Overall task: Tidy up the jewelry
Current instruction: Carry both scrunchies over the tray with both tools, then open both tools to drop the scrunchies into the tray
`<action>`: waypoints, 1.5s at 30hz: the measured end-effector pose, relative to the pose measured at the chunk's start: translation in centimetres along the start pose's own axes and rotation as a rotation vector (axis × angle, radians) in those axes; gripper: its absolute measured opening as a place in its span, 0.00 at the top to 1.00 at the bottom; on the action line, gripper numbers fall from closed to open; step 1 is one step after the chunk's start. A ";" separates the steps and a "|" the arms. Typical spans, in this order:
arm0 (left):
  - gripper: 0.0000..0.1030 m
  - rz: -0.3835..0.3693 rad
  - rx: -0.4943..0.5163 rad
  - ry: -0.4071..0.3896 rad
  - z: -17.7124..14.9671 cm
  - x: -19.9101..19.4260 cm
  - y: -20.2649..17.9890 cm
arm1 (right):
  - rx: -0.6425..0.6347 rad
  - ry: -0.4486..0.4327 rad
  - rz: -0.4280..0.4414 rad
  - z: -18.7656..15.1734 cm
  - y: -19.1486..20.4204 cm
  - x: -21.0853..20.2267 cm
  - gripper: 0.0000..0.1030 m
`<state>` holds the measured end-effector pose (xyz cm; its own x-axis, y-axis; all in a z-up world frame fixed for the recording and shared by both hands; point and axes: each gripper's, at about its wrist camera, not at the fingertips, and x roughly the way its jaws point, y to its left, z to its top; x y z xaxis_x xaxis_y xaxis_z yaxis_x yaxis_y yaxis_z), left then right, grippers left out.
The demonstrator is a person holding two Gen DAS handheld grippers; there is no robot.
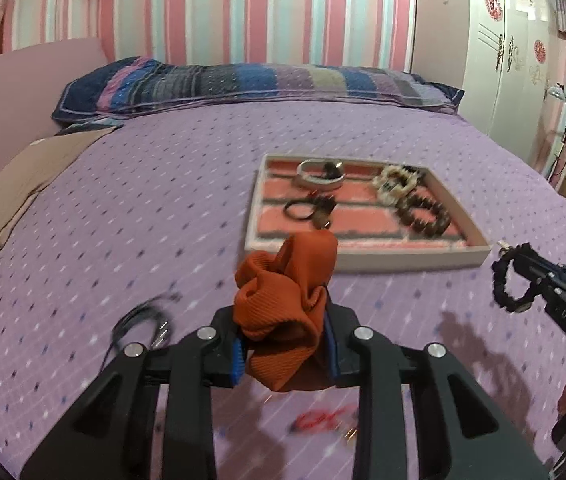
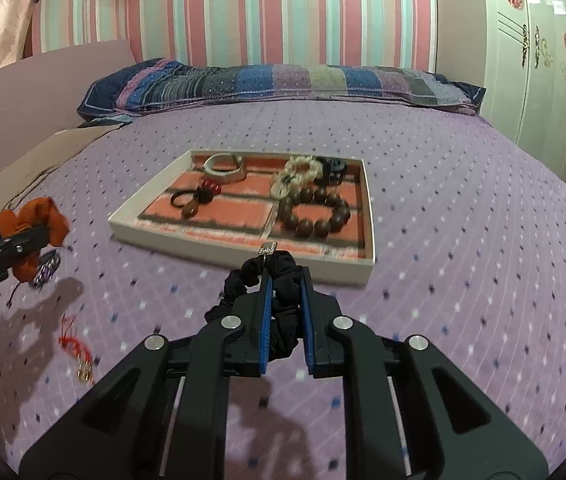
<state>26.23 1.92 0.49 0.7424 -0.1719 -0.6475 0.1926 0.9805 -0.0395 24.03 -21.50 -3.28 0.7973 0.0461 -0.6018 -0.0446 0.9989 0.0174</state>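
An orange fabric scrunchie (image 1: 283,300) sits between the pads of my left gripper (image 1: 283,320), held above the purple bedspread just short of the tray. My right gripper (image 2: 285,276) is shut on a black scrunchie (image 2: 243,276) with a small metal tag, near the tray's front edge. The white tray (image 2: 243,254) with a pink lining holds a white bangle (image 2: 225,168), a cream bracelet (image 2: 299,174), a brown bead bracelet (image 2: 315,212) and a black hair tie with beads (image 2: 195,200). From the right wrist view the left gripper (image 2: 39,236) is far left.
Loose on the bedspread lie a red cord with gold ends (image 2: 77,350), a black cord (image 1: 139,324) and a small purple chain piece (image 2: 47,272). A striped pillow (image 1: 243,84) lies beyond the tray, a tan cloth (image 1: 23,184) at the left, a white wardrobe (image 1: 503,60) at the right.
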 end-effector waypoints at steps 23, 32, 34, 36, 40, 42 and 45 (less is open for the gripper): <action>0.70 0.056 -0.007 0.167 7.8 17.7 -4.1 | 0.060 0.146 -0.066 7.9 -3.0 15.9 0.87; 0.69 0.060 0.009 0.198 8.5 20.9 -4.0 | 0.056 0.212 -0.087 8.1 -3.7 19.6 0.87; 0.67 0.068 0.015 0.202 8.5 21.2 -3.9 | 0.058 0.226 -0.089 8.0 -3.8 20.1 0.87; 0.65 0.068 0.015 0.202 8.5 21.3 -3.9 | 0.052 0.237 -0.091 7.7 -3.8 20.3 0.86; 0.59 0.062 0.001 0.209 8.4 21.1 -3.5 | 0.055 0.247 -0.089 7.6 -4.2 20.4 0.81; 0.56 0.052 0.000 0.209 8.3 20.8 -3.4 | 0.055 0.241 -0.084 7.6 -4.4 20.1 0.75; 0.51 0.071 0.015 0.187 8.5 19.8 -3.4 | 0.056 0.208 -0.071 8.1 -4.6 18.9 0.54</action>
<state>45.70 -5.61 -5.70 0.6222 -0.0807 -0.7787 0.1547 0.9877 0.0213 44.18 -25.14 -8.24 0.6560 -0.0218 -0.7545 0.0450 0.9989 0.0103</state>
